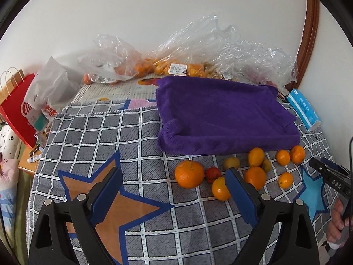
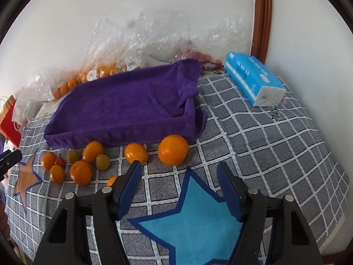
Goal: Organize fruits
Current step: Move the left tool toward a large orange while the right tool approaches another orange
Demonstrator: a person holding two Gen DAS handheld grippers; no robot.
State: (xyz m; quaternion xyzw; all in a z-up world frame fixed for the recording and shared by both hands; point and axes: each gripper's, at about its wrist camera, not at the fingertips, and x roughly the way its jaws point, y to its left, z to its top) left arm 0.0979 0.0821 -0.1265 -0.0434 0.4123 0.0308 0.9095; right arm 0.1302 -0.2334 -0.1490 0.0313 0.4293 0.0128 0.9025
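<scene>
While both jaws gape empty, "DAS" lettering on right gripper (image 1: 333,176), bag's price label (image 1: 177,69) unreadable

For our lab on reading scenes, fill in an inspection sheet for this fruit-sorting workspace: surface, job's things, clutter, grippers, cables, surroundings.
Surface: grey checked cloth with an orange star and a blue star.
Job's things: loose fruit, including a large orange, a red fruit and greenish fruit, lying in front of the purple towel-lined tray, which holds no fruit.
Clutter: blue tissue pack; clear plastic bags of fruit; red paper bag.
Grippers: left gripper open, empty; right gripper open, empty.
Cables: black cable at the far right.
Surroundings: white wall, wooden frame.
</scene>
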